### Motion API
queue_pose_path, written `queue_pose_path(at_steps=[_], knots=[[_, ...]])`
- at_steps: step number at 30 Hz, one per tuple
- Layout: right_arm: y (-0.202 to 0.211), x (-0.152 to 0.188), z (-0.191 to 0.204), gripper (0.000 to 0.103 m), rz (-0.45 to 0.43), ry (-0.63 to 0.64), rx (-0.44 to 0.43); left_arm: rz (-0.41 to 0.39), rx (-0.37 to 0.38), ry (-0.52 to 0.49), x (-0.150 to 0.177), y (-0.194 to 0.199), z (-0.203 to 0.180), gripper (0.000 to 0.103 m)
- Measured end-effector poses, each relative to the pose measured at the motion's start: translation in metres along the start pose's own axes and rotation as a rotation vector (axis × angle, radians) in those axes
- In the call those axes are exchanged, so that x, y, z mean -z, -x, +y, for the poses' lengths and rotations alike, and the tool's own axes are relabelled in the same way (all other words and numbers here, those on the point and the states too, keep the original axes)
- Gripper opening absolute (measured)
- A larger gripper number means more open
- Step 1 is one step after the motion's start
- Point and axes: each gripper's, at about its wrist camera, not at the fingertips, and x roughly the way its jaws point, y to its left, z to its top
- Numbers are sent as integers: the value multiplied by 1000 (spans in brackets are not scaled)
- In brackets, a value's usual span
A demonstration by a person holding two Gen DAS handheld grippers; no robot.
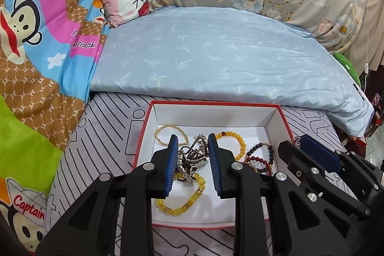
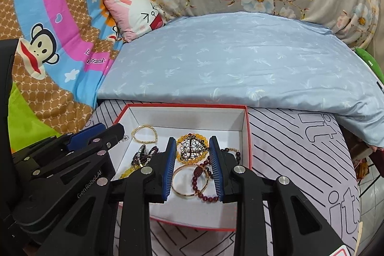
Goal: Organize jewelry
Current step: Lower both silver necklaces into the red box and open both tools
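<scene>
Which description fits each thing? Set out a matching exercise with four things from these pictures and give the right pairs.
Things:
1. gold bead bracelet
2. gold bangle
3. box
4. folded quilt

Descriptions:
A. pale blue, behind the box
B. red outside, white inside
C. far left corner of the box
D. plain ring between the right gripper's fingers

Pairs: 1-C, 2-D, 3-B, 4-A

"Captain" on the monkey quilt [image 1: 28, 88]; "GenRobot.AI" on the left tool [image 2: 109, 136].
</scene>
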Motion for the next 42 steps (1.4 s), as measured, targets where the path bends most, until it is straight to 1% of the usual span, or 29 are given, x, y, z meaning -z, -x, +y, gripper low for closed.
queue_pose_path(at_steps=[15,35,37,40,42], knots=[[-43,0,-4,27,52,-5,19,50,-9,-2,0,-45,3,25],[-63,3,-4,28,83,-8,32,78,-25,-5,1,-68,5,25],[-65,3,-4,30,87,-5,34,82,-24,-4,2,-70,6,26],[-67,4,-2,30,95,-6,41,92,-30,-9,4,-73,6,27],[-68,6,-2,31,99,-11,41,98,-36,-8,5,-75,6,30]])
